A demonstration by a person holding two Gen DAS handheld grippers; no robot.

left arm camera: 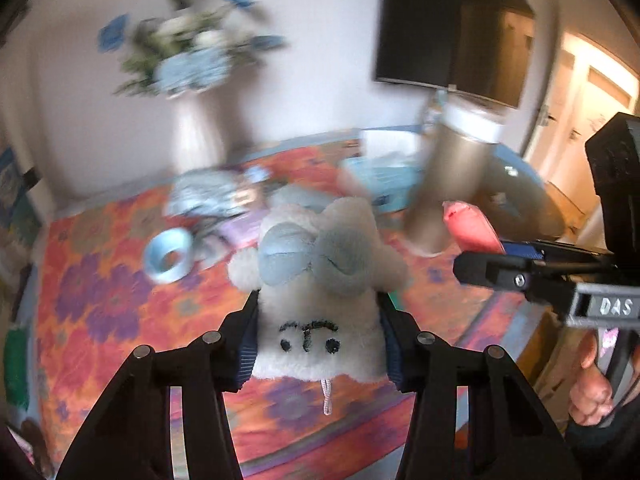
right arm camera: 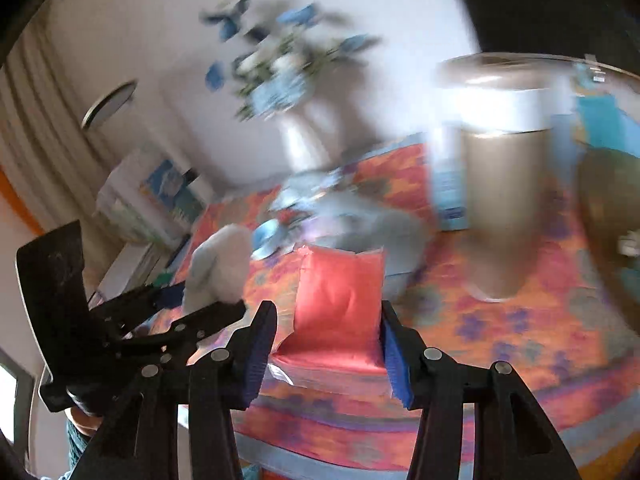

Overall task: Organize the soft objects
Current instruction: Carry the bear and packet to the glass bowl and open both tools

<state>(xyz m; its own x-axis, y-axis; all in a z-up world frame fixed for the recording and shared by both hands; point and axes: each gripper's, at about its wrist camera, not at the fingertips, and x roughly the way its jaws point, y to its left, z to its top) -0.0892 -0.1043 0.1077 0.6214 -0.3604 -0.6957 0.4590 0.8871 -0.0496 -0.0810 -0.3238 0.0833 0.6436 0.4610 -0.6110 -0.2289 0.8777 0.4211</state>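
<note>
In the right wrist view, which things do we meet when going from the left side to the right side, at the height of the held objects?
Left tongs shut on the white and grey plush toy → right tongs shut on the flat red satin pouch → tall gold cylindrical bin with white band.

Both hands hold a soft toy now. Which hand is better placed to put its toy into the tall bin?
Probably right: its red pouch hangs nearer the tall bin. The left holds the white plush farther away.

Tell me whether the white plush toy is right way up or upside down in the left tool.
Upside down: the white plush toy sits in the left tool with its stitched face nearest the camera and blue-soled feet pointing away.
</note>
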